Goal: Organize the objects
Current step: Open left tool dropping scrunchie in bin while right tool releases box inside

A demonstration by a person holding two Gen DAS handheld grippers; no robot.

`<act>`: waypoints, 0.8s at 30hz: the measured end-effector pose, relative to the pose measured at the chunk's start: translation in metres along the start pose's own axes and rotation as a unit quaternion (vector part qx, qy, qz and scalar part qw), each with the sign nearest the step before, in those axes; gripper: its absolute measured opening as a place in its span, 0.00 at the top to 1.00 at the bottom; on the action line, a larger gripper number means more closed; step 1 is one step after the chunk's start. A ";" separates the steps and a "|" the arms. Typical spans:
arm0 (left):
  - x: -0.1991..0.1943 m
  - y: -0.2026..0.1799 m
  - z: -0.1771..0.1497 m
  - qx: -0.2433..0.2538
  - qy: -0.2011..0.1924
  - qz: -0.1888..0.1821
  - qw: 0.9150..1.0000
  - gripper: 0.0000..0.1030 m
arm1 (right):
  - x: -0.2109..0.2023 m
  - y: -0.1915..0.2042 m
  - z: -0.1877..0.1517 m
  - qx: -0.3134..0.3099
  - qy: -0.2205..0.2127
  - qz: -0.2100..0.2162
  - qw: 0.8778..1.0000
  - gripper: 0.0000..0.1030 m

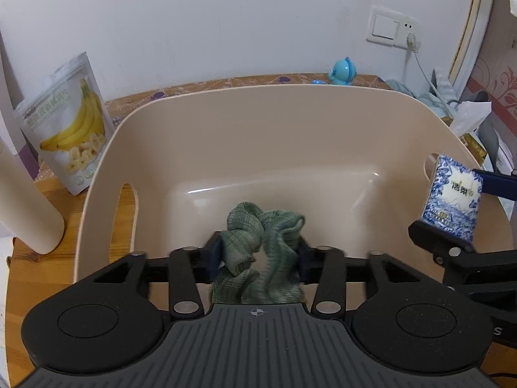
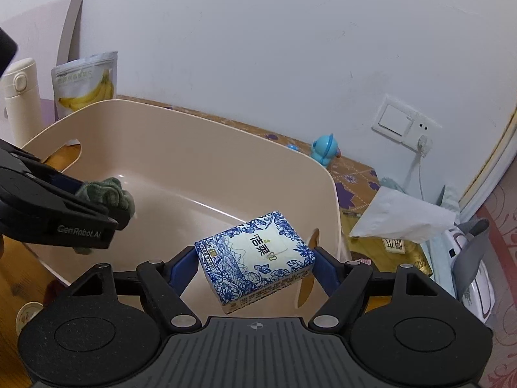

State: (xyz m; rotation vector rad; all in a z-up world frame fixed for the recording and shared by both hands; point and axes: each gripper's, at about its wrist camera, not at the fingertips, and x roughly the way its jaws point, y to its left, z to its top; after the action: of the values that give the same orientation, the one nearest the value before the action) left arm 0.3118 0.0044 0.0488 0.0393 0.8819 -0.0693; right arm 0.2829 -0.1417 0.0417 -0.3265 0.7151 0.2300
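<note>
Tub: beige plastic tub (image 1: 265, 135) on the bench (image 1: 48, 220), empty
Tissue pack: blue-patterned tissue pack (image 2: 255, 258) clamped in the right tongs (image 2: 255, 266) above the tub's right rim
Scrunchie: green scrunchie (image 1: 263, 252) pinched by the left tongs (image 1: 258, 255) over the near wall
Doing it well: judge each clear of the rim, lower, then release
Views: only the right wrist shows the cream flask (image 2: 21, 97) whole

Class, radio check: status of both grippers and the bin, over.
Left gripper shut on green cloth, over beige bin. Right gripper shut on blue-patterned tissue pack, at bin's right rim. Bin floor bare, nothing blocking.
</note>
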 end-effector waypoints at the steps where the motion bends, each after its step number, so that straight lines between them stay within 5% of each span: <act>1: -0.002 -0.001 0.000 0.000 -0.004 0.002 1.000 0.40 | -0.001 -0.001 0.000 0.003 0.000 0.001 1.000 0.23; 9: -0.029 -0.001 -0.001 -0.005 -0.048 0.015 0.999 0.18 | -0.028 -0.001 -0.001 -0.004 -0.026 -0.018 0.999 0.09; 24: -0.103 0.005 -0.031 0.000 -0.130 0.016 0.991 0.13 | -0.097 -0.023 -0.025 0.028 -0.073 -0.021 0.997 0.00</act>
State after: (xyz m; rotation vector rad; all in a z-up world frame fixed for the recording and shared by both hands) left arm 0.2228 0.0162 0.1088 0.0428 0.6206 -0.0421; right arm 0.2037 -0.1817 0.0942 -0.2687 0.5684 0.1909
